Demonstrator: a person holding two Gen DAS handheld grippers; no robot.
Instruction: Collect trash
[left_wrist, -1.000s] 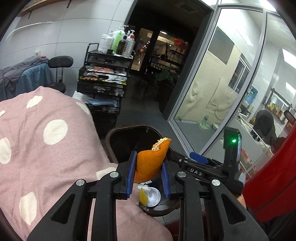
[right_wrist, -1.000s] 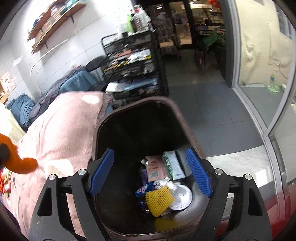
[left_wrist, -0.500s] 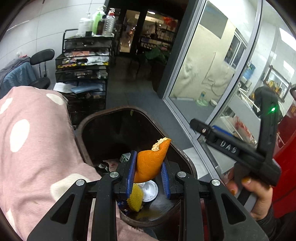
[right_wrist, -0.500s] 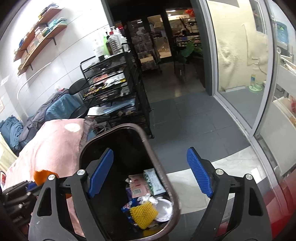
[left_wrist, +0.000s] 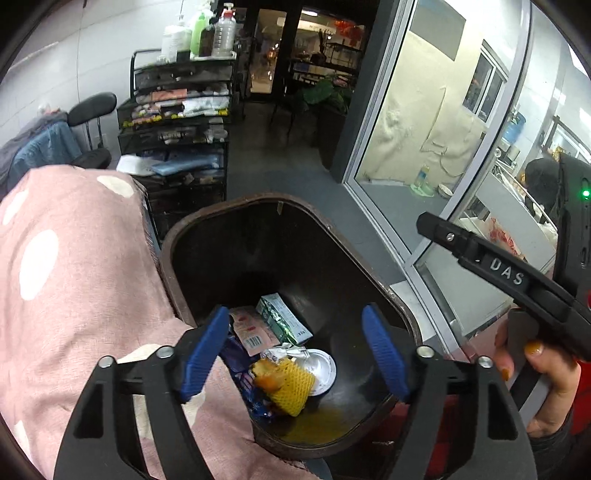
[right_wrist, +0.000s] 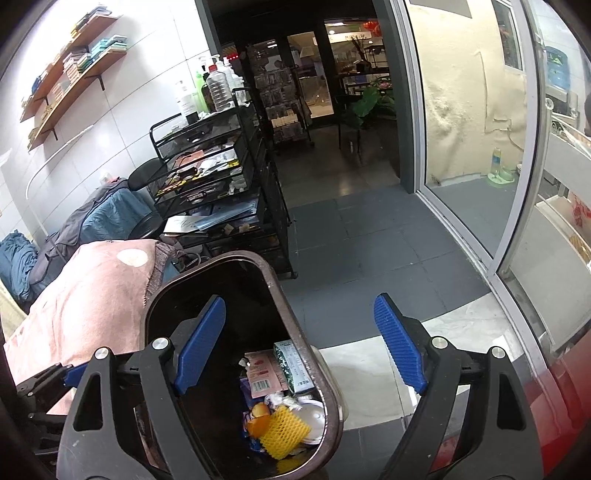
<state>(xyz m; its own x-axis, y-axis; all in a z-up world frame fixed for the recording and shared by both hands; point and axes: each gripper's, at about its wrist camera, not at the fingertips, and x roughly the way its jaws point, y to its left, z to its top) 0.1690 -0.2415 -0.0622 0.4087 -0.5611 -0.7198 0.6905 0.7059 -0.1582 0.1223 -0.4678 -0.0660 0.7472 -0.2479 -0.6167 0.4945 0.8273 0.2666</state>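
Observation:
A dark brown trash bin (left_wrist: 258, 201) stands on the floor beside the pink dotted cloth. My left gripper (left_wrist: 295, 352) is open and empty above the bin's mouth. The orange peel (left_wrist: 264, 376) lies inside the bin next to a yellow foam net (left_wrist: 290, 384), a white lid (left_wrist: 323, 371) and wrappers (left_wrist: 282, 323). My right gripper (right_wrist: 299, 354) is open and empty, to the right of the bin (right_wrist: 291, 325). The peel (right_wrist: 256, 421) and the net (right_wrist: 282, 430) also show in the right wrist view. The right gripper's body shows in the left wrist view (left_wrist: 517, 277).
A pink cloth with white dots (left_wrist: 74, 277) covers a surface left of the bin. A black wire rack with bottles (left_wrist: 181, 129) stands behind. A glass sliding door (right_wrist: 480, 147) is to the right, over grey floor tiles (right_wrist: 351, 240).
My left gripper opened and let go of the orange peel, which dropped into the bin. My right gripper pulled back and to the right, away from the bin.

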